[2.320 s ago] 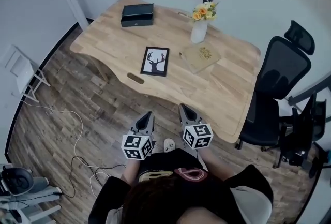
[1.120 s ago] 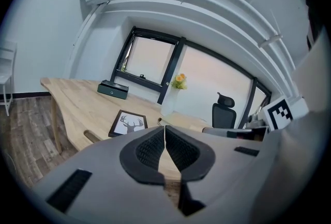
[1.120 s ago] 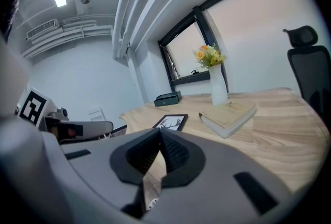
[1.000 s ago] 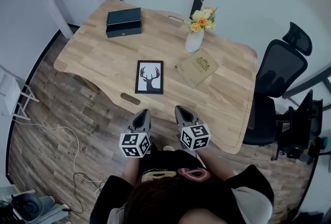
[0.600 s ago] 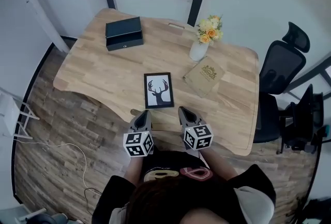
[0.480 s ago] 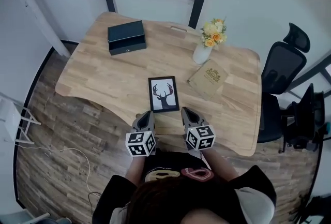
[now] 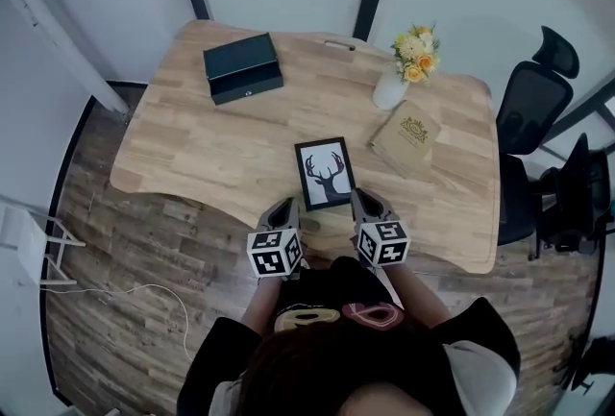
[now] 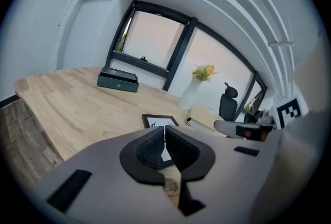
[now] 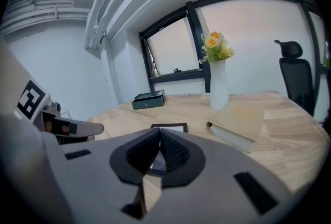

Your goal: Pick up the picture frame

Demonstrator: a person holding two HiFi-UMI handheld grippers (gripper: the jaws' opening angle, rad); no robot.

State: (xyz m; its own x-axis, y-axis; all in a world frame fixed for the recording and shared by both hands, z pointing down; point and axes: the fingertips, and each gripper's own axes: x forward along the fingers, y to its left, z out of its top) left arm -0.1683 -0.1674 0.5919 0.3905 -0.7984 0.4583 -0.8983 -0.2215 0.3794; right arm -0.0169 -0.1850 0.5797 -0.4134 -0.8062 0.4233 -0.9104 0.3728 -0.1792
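A black picture frame (image 7: 326,173) with a deer-head silhouette lies flat on the wooden table (image 7: 221,140), near its front edge. My left gripper (image 7: 284,205) sits just short of the frame's near left corner, shut and empty. My right gripper (image 7: 358,199) is by the near right corner, also shut with nothing held. In the left gripper view the frame (image 8: 155,120) shows just beyond the closed jaws of the left gripper (image 8: 165,128). In the right gripper view the frame (image 9: 169,127) lies straight ahead of the right gripper (image 9: 160,131).
A dark box (image 7: 242,67) stands at the table's back left. A white vase of yellow flowers (image 7: 396,78) and a tan book (image 7: 406,137) are to the frame's right. A black office chair (image 7: 530,107) stands at the table's right end. Windows run behind the table.
Both grippers and the person have moved forward up to the table's front edge, so the frame now lies right ahead of the jaws. Both stayed shut.
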